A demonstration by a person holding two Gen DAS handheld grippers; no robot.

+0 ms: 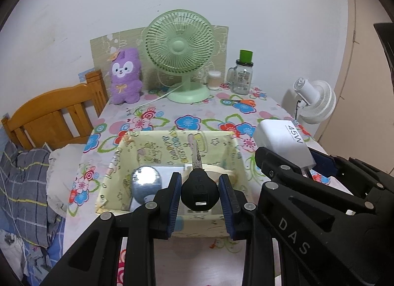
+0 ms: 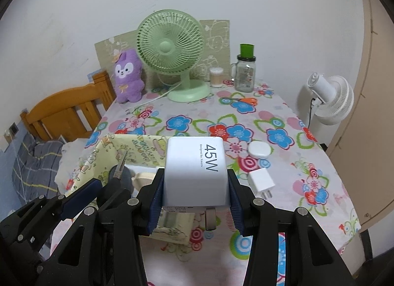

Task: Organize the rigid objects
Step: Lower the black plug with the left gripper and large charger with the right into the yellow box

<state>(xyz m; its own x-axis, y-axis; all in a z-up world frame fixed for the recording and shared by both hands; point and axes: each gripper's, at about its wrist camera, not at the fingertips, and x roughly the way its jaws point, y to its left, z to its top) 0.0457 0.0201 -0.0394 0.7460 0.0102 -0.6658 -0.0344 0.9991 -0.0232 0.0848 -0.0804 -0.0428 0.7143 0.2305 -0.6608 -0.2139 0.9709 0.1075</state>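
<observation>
My left gripper [image 1: 200,194] is shut on the black head of a key [image 1: 200,191]. The key's metal blade points forward over a yellow patterned box [image 1: 118,162]. In the box lie a shiny round metal piece [image 1: 146,178] and a beige object [image 1: 222,170]. My right gripper [image 2: 195,187] is shut on a white 45W charger [image 2: 195,172], held just right of the box [image 2: 138,143] and above the table. The charger [image 1: 283,143] and right gripper [image 1: 293,159] also show in the left wrist view. The left gripper [image 2: 106,187] with the key [image 2: 120,165] shows in the right wrist view.
On the floral tablecloth [image 2: 283,123] lie a round white case [image 2: 259,149], a small white plug [image 2: 261,181] and orange scissors [image 2: 246,100]. A green fan [image 2: 172,57], purple plush [image 2: 128,76], glass jar [image 2: 245,74] and cup [image 2: 216,77] stand at the back. A bed headboard [image 1: 51,113] is left, a white fan [image 2: 330,98] right.
</observation>
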